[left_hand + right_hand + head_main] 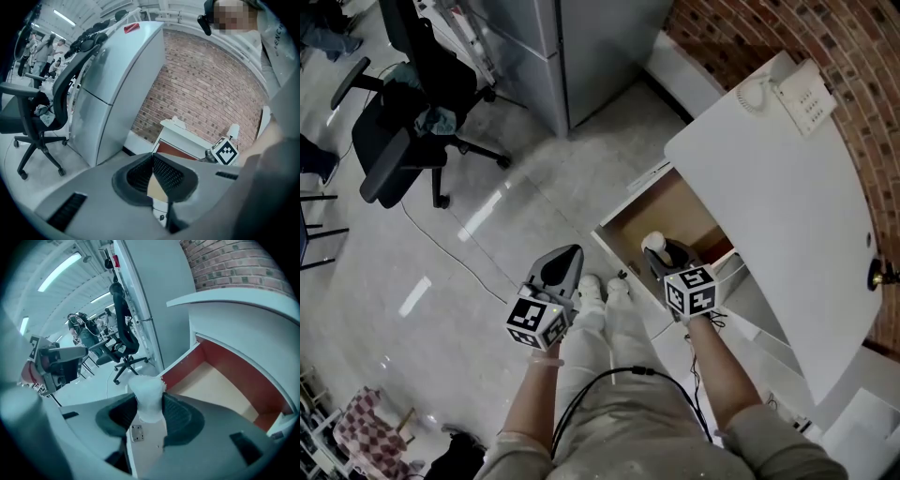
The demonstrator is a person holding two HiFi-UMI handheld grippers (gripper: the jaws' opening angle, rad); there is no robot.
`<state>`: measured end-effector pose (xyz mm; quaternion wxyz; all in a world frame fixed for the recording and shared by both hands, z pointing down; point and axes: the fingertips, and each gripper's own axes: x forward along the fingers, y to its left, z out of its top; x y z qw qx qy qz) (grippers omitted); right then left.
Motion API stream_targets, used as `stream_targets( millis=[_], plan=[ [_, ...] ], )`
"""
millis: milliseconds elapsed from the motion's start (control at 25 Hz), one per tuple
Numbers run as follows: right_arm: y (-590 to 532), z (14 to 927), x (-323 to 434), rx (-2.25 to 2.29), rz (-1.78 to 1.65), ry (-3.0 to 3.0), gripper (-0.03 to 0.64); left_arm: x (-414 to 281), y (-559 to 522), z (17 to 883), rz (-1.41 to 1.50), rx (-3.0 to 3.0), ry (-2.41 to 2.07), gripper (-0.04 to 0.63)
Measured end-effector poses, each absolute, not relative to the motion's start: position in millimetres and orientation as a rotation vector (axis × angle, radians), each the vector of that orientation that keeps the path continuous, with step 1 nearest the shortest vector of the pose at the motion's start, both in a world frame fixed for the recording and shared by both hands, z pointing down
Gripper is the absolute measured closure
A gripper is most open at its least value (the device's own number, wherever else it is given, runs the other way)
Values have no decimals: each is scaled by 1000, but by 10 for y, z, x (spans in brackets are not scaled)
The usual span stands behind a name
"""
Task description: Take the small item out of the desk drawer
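In the head view the person stands over a white table (769, 187) set against a brick wall (862, 56), with a pale telephone (802, 94) lying near the table's far end. Below the table's edge a drawer (670, 211) stands pulled out, its tan bottom bare. The right gripper (666, 255) points down over the front part of that opening, with the small white item (653, 243) at its tip. The left gripper (563, 262) hangs well apart from it, out over the pale floor (487, 234). A black office chair (398, 141) and a grey cabinet (581, 47) stand farther off. In the left gripper view the two dark ribbed pads (166, 173) lean in and meet at their tips. Only a narrow wedge of tan shows lower down between them, so the jaws look closed on nothing, as far as the curved lens lets me judge. The cabinet, the chair and the brick wall fill the background there, and the other gripper's marker cube sits at the right. In the right gripper view the jaws stand partly apart and press from both sides on the small white item, a waisted piece with a ragged top edge that rises above the pads. Behind it lies the open drawer, showing reddish inner walls and a tan bottom under the table's white top.
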<state>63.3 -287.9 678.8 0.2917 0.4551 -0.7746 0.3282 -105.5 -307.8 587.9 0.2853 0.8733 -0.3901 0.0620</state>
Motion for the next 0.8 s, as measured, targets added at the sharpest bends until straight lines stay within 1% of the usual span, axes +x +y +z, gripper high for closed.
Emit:
stream_targets(
  millis=[480,800],
  plan=[
    [-2729,5977,628,1267,751,-2176,445,-917,-3114,5285,140,2434,-1011,591],
    [-2601,5524,761,1231,664,-2267,445,-834,-3023,4878,112,2472,-1093,591]
  ],
)
